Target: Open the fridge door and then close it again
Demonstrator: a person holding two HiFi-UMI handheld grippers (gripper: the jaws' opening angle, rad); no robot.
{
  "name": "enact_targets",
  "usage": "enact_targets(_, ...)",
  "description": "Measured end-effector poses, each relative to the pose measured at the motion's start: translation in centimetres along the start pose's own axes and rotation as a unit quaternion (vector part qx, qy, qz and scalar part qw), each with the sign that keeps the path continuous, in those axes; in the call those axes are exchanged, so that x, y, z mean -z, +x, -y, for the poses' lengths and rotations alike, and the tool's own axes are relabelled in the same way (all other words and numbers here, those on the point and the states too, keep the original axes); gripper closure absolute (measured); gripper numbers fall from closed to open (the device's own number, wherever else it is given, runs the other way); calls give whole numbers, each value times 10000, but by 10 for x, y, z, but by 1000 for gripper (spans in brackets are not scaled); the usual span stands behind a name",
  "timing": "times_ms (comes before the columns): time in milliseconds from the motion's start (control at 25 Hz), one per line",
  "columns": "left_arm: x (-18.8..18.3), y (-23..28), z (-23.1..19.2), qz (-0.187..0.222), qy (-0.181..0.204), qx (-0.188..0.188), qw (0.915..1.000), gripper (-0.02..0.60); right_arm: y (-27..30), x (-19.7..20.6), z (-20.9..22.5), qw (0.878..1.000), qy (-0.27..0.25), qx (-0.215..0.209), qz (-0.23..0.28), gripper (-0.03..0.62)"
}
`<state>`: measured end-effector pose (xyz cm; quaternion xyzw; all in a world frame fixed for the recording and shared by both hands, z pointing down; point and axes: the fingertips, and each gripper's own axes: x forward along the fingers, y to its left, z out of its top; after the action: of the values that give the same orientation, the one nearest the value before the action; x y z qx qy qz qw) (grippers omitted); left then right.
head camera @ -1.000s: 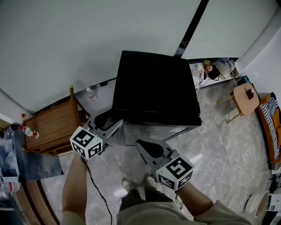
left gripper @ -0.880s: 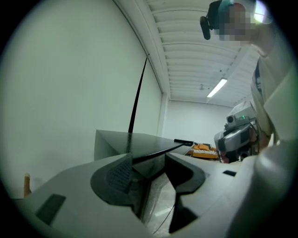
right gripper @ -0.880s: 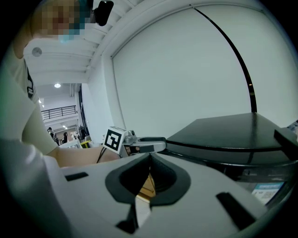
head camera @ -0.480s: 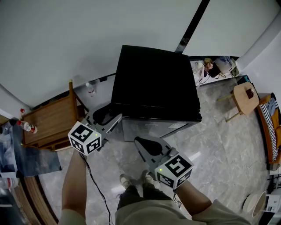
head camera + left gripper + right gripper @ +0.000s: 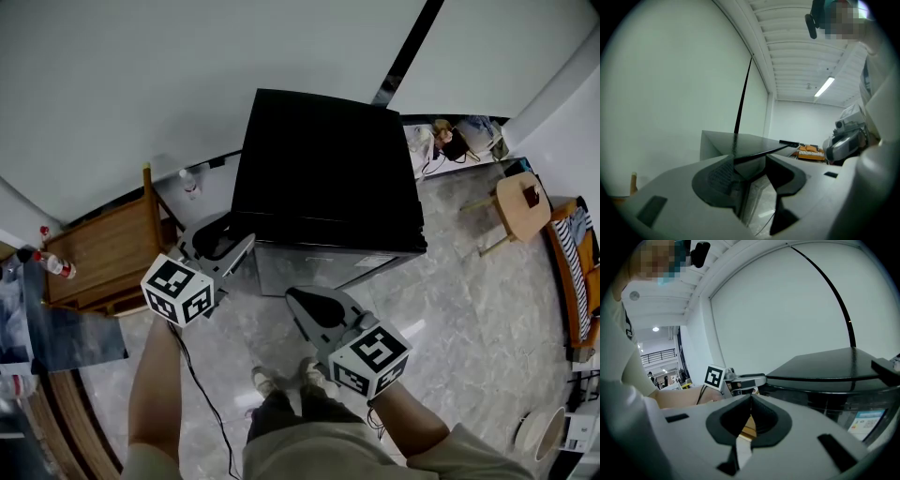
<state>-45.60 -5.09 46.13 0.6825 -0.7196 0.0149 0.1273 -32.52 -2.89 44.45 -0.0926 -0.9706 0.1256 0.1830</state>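
While the person stands on the grey marble floor (image 5: 469, 309), the right tool (image 5: 296, 303) hangs nearest, its jaws pressed together on nothing, just short of the fridge door (image 5: 319, 270). Further left, the left tool (image 5: 242, 249) holds its jaws apart at the front left corner of the black fridge (image 5: 328, 169). That corner's edge shows in the gap, but contact cannot be judged. The door sits closed. The fridge backs onto the white wall (image 5: 141, 84), with a wooden stand (image 5: 103, 258) to its left.
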Motion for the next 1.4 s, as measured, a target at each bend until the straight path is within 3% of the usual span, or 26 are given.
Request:
enact_targets(400,8,-24,19,110,-282,-141,9994,393,-9,3,4,10000,-16,30,-19,597)
enact_targets(1400,29,-78,90,-61,-284,-924,9953,393,-76,25,-40,9999,-87,95,50,597)
